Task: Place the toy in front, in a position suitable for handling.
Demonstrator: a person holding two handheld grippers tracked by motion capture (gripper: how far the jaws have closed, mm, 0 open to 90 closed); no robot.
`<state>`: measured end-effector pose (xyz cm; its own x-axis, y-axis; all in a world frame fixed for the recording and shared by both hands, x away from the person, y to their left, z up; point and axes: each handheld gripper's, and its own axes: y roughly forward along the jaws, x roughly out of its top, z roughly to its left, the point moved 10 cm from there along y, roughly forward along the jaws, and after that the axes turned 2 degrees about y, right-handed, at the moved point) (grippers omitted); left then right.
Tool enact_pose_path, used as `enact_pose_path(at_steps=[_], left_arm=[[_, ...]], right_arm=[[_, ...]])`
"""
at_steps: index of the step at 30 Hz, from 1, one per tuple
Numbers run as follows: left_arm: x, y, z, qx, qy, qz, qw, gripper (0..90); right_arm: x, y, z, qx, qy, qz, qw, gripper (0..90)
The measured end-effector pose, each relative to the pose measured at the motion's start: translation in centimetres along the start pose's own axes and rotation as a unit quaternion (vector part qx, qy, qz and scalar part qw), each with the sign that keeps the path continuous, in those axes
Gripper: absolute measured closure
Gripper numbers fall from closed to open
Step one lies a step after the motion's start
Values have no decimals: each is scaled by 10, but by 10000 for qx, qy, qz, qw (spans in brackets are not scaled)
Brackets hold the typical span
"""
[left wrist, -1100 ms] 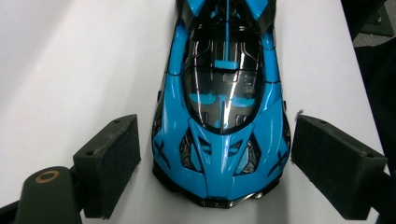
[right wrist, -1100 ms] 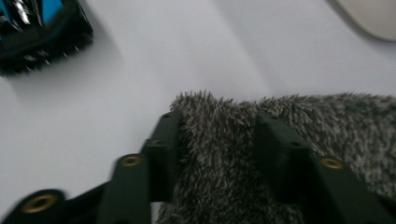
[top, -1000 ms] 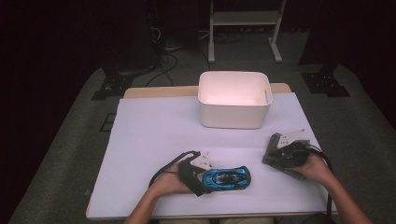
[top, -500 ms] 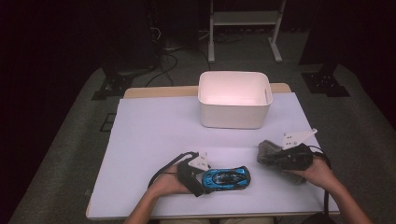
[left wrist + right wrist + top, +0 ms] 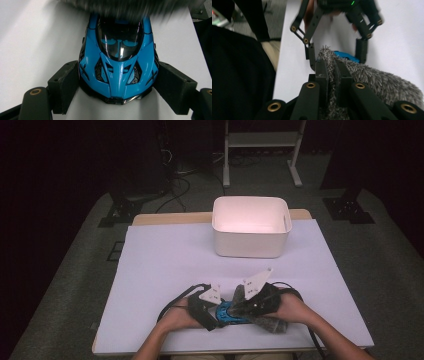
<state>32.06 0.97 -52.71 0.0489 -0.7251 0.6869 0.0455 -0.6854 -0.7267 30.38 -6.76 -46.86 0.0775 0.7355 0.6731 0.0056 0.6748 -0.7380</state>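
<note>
Gripping the blue toy car [image 5: 117,67] at its nose, the left gripper [image 5: 117,92] has just narrowed onto its flanks. Right gripper [image 5: 332,72] pinches a grey fuzzy cloth [image 5: 372,80], blurred, hiding the car's far half. White bin [image 5: 251,226] sits beyond.

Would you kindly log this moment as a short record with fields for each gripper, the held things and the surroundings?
left gripper: jaws on both flanks of the blue toy car, just closing in
right gripper: jaws shut on grey fuzzy cloth, at the car
car: on the white table cover
white bin: farther back on the table
</note>
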Motion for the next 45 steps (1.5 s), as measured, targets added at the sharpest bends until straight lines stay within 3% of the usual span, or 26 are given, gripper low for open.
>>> enact_pose_path(at_steps=[4,6,13,18,25,34,37,45], left_arm=[[0,0,0,0,43,-21,10000,226],[-1,1,-1,-2,80,-42,10000,227],[0,1,0,-1,60,-60,10000,227],[0,0,0,-18,47,-54,10000,227],[0,1,0,27,55,-24,10000,228],[2,3,-1,62,58,-51,10000,230],[2,3,-1,65,85,-73,9999,230],[1,3,-1,41,78,-82,9999,207]], right_arm=[[-10,10,-2,57,32,269,9996,823],[-15,7,-3,87,112,260,9996,823],[-47,-22,-8,-256,382,450,9979,822],[-66,-38,-9,-352,650,345,9967,822],[-53,-26,-4,-227,452,378,9980,822],[-10,17,5,150,6,434,9989,823],[-6,30,8,223,-145,555,9981,823],[-23,8,6,84,31,569,9983,823]])
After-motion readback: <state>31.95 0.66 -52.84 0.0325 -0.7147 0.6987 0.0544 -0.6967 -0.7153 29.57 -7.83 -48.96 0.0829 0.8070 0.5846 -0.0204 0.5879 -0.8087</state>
